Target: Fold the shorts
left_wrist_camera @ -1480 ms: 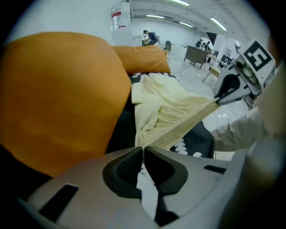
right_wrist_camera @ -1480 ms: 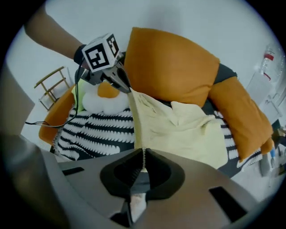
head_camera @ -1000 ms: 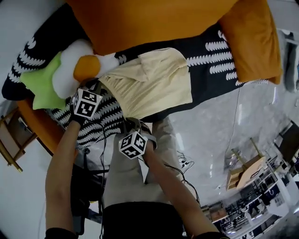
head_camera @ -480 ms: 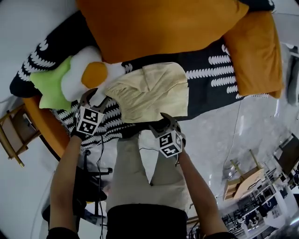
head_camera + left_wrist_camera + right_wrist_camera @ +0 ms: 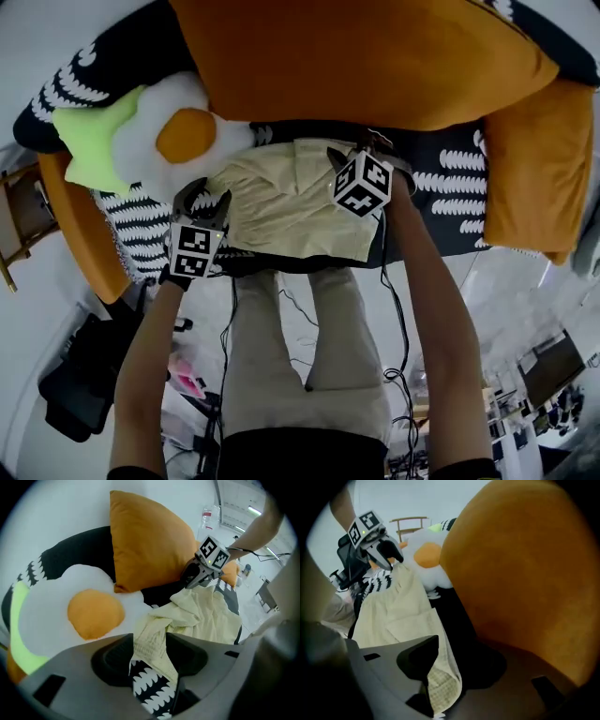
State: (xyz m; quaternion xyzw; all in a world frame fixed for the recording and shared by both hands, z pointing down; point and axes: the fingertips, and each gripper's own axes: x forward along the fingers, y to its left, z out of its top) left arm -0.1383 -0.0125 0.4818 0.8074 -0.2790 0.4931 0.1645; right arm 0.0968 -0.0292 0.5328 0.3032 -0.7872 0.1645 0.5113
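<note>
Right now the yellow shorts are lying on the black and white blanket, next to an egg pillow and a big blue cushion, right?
Not quite: the big cushion is orange, not blue, as the head view shows. The rest holds: the yellow shorts lie on the black and white blanket, next to the egg pillow.
</note>
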